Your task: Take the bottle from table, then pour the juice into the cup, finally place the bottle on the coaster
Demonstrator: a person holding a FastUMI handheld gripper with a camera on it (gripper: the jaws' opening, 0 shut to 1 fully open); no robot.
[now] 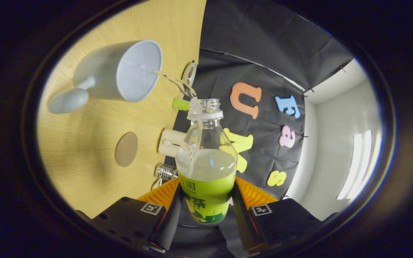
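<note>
Farthest left lay the wooden table [84,150], seen tipped on its side because the gripper was rolled over. On it stood the pale blue cup [120,73], its mouth facing the bottle, and a thin stream of juice [172,81] ran from the bottle's neck over the cup's rim. Nearer the fingers sat the round brown coaster [126,149], bare, apart from the cup. Beyond it at the table's edge were a cream-coloured box [170,142] and a small clear ribbed object [166,172]. The gripper [206,199] held the uncapped bottle [206,168] by its green-labelled body, both orange fingers [161,193] pressed against its sides, liquid inside slanted toward the neck.
</note>
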